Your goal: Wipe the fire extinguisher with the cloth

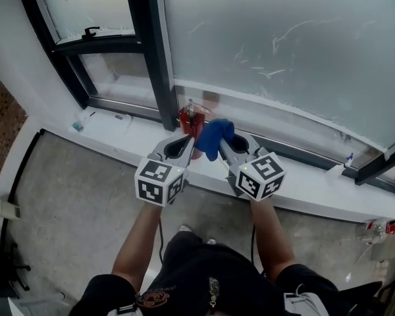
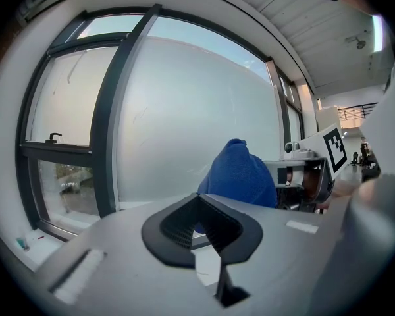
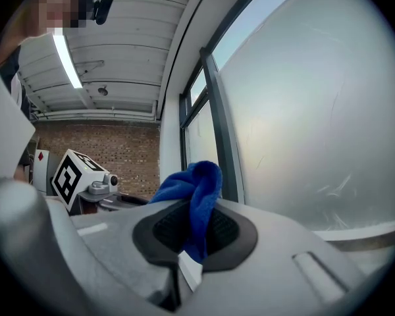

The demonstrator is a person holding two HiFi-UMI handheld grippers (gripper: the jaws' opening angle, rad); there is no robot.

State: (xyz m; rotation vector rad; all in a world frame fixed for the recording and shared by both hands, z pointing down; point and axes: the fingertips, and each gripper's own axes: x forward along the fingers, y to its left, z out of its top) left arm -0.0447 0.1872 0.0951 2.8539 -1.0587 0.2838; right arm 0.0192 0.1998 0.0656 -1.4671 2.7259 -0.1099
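Fire extinguisher [image 1: 191, 122]: small, red, upright on the window sill [image 1: 135, 125], right against the dark window post. Can't tell if any of it is wiped yet, and cloth contact isn't clear from the head view. My read: wiping is at or near the start, with most of the body left to do. Right gripper [image 1: 225, 147] has its jaws clamped on the blue cloth [image 1: 214, 137], which is bunched just right of the extinguisher's top. Left gripper [image 1: 184, 147] has its jaws fully closed and empty, tips just in front of the extinguisher's lower part.
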